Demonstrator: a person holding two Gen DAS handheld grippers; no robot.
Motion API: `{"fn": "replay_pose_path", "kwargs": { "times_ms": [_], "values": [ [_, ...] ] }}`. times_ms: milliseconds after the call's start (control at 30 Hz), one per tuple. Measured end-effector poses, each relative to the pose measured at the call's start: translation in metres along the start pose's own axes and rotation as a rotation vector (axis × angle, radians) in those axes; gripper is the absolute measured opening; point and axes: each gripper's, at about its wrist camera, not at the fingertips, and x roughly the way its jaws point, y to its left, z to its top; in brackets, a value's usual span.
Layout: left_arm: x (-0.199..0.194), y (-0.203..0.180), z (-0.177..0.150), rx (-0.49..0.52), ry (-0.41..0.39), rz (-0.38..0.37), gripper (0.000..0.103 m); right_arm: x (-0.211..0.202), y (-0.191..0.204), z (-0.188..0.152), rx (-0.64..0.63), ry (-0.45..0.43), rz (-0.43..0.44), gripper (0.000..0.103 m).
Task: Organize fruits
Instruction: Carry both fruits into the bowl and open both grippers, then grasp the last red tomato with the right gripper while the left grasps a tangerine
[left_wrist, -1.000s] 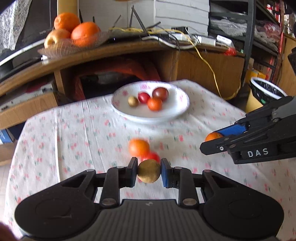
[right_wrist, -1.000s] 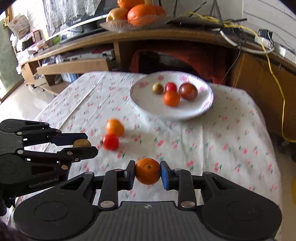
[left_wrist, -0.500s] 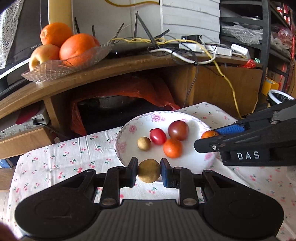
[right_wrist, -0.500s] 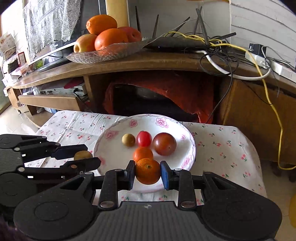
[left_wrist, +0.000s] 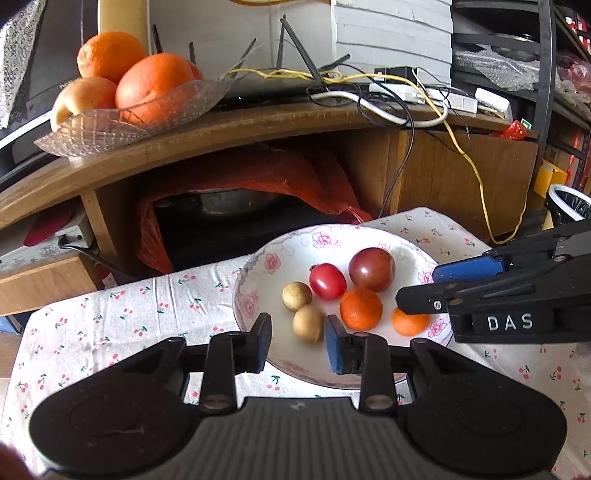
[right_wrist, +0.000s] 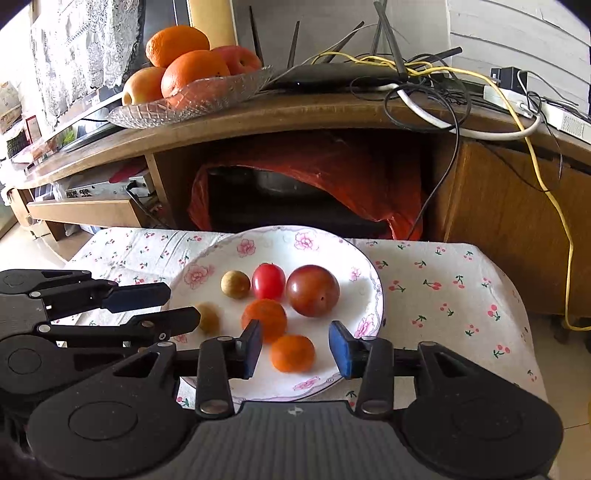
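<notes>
Jaws of both grippers, left (left_wrist: 297, 334) and right (right_wrist: 295, 345), are seen apart, clamping nothing. Six fruits are counted on the plate (right_wrist: 332, 243); a brown fruit (left_wrist: 307, 324) and a mandarin (right_wrist: 292, 352) lie between the fingers. Loose fruit elsewhere cannot be seen; task judged nearly done.
</notes>
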Motion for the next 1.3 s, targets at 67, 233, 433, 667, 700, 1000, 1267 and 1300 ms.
{"fn": "replay_pose_path", "kwargs": {
  "times_ms": [67, 233, 433, 667, 700, 1000, 1267, 1300],
  "values": [
    [-0.005, 0.003, 0.001, -0.008, -0.007, 0.002, 0.041, -0.004, -0.001, 0.002, 0.011, -0.014, -0.003, 0.036],
    [-0.027, 0.013, -0.005, -0.026, -0.007, 0.018, 0.041, -0.018, 0.002, 0.001, 0.016, -0.023, 0.004, 0.036],
    [-0.065, 0.028, -0.025, -0.049, 0.008, 0.01, 0.045, -0.036, 0.027, -0.016, -0.03, 0.012, 0.058, 0.036],
    [-0.094, 0.043, -0.04, -0.038, 0.015, 0.007, 0.047, -0.045, 0.069, -0.046, -0.087, 0.097, 0.164, 0.038],
    [-0.096, 0.046, -0.042, -0.047, 0.014, 0.002, 0.047, -0.044, 0.075, -0.049, -0.097, 0.105, 0.173, 0.039],
    [-0.088, 0.056, -0.05, -0.088, 0.029, -0.035, 0.047, -0.018, 0.105, -0.065, -0.139, 0.154, 0.166, 0.029],
    [-0.076, 0.031, -0.057, -0.011, 0.06, -0.156, 0.048, -0.037, 0.084, -0.066, -0.123, 0.184, 0.129, 0.023],
    [-0.071, 0.026, -0.057, 0.005, 0.066, -0.155, 0.048, -0.043, 0.079, -0.066, -0.12, 0.197, 0.123, 0.023]
  ]
}}
